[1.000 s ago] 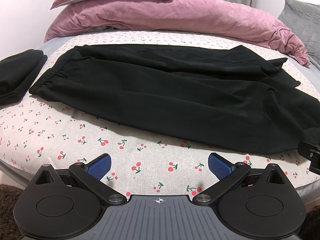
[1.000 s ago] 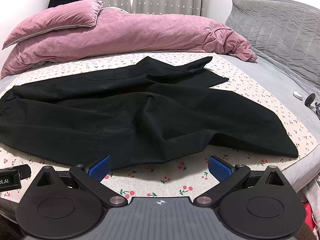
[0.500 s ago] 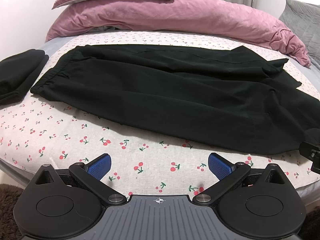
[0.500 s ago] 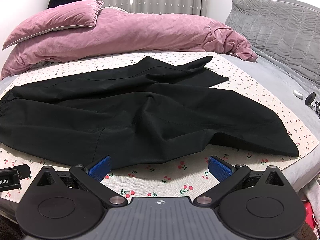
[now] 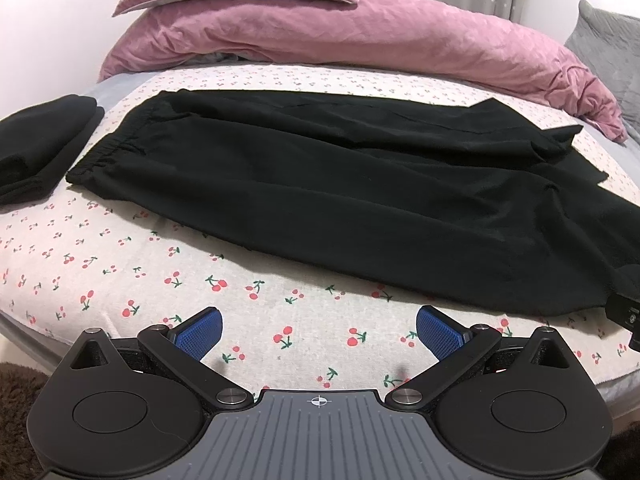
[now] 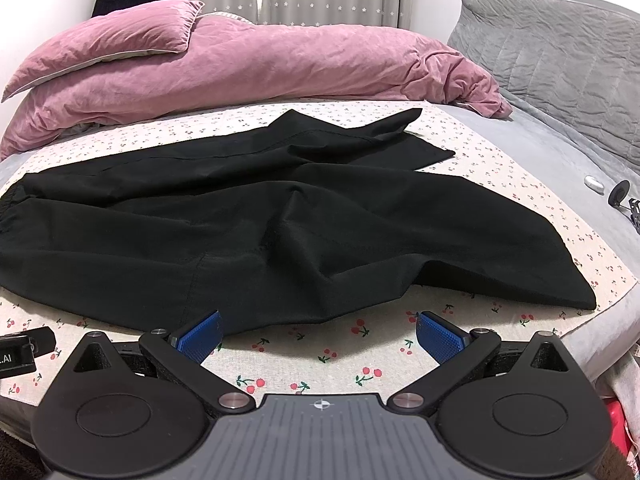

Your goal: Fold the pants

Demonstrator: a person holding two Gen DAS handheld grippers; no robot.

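You've got the black pants (image 5: pixel 340 200) spread unfolded on the bed (image 5: pixel 120 280), left gripper (image 5: pixel 318 330) and right gripper (image 6: pixel 318 330) both gaping wide and empty, every fold ahead

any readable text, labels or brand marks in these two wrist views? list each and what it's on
".AI" - white letters, cut off by the frame edge, on the left gripper body at the left edge of the right wrist view.
Nothing else is readable: the crosshair marks on the gripper bases are symbols, and the black pants show no label.
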